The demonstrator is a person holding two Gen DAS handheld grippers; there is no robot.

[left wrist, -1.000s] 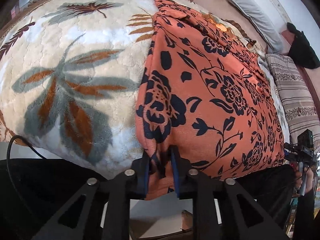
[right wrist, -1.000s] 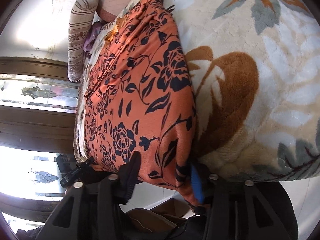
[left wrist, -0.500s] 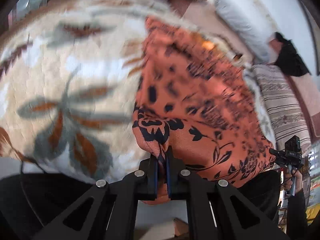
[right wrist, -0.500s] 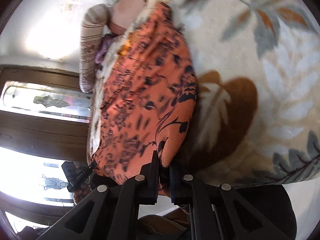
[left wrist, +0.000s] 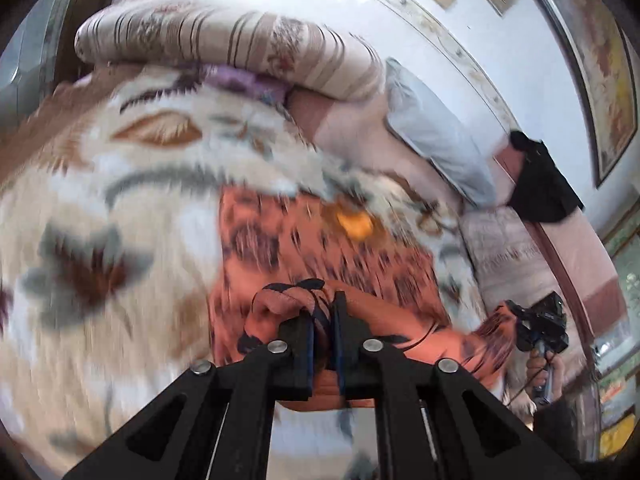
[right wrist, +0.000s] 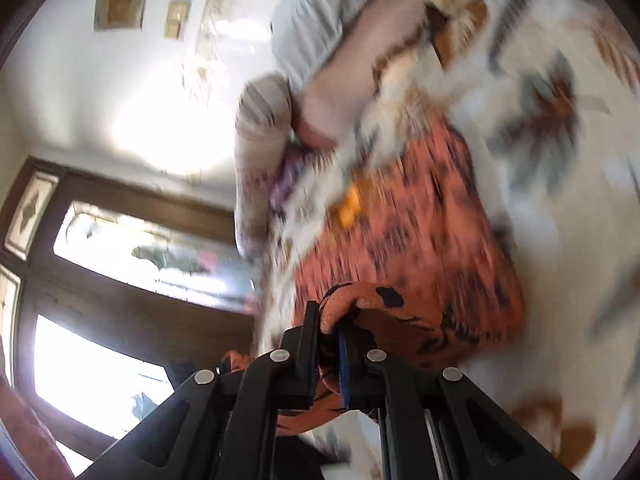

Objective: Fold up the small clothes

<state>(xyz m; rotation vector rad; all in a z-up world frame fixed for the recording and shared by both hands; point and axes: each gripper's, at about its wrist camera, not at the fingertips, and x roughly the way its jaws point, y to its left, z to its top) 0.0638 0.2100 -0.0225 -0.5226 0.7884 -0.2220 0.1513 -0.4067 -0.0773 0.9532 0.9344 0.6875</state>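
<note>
An orange garment with a dark floral print (left wrist: 320, 252) lies on a cream leaf-patterned blanket (left wrist: 100, 208). My left gripper (left wrist: 323, 320) is shut on a bunched near corner of the garment, lifted above the rest of it. In the right wrist view the same garment (right wrist: 420, 240) shows, and my right gripper (right wrist: 329, 328) is shut on its other near corner, also lifted. The right gripper also shows in the left wrist view (left wrist: 536, 326) at the far right, with cloth hanging from it. Both views are motion-blurred.
A striped bolster (left wrist: 224, 44) and a grey pillow (left wrist: 436, 136) lie at the head of the bed. A black item (left wrist: 540, 184) hangs by the wall. A wooden-framed window (right wrist: 120, 264) stands to the left in the right wrist view.
Both grippers have closed on the garment's near corners and lifted them up and forward toward the head of the bed. The views now tilt up to the wall and pillows.
</note>
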